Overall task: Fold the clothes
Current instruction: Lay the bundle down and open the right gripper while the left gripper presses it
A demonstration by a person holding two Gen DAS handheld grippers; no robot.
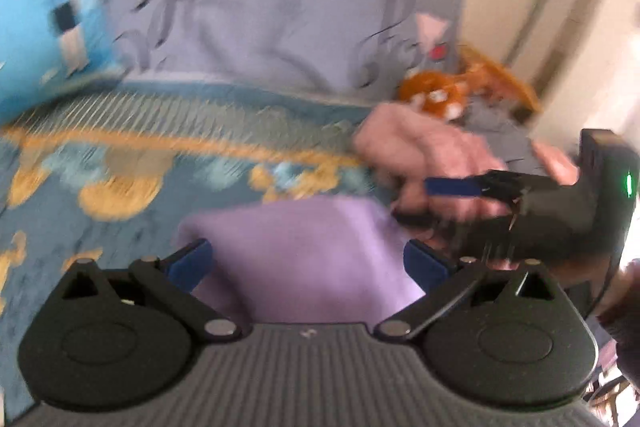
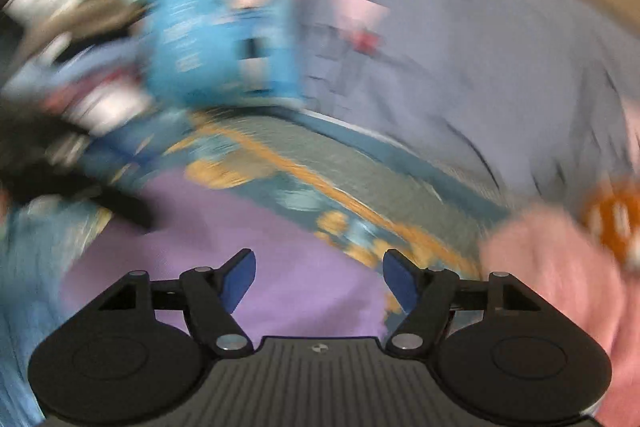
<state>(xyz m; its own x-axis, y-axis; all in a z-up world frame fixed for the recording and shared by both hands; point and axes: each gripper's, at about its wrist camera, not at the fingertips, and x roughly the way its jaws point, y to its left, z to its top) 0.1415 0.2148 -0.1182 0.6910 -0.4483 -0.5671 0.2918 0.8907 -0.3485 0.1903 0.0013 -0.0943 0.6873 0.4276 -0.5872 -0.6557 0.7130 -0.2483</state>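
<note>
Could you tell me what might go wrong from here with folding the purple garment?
Both views are motion-blurred, so a grab could miss the purple garment edge.
The right gripper crosses close to the left gripper; they could collide.
The pink cloth lies nearby and might get caught up.

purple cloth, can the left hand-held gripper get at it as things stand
Probably yes. The purple cloth lies right ahead of the left hand-held gripper, between its open jaws, with nothing over it. The right hand-held gripper sits off to the side.
</note>
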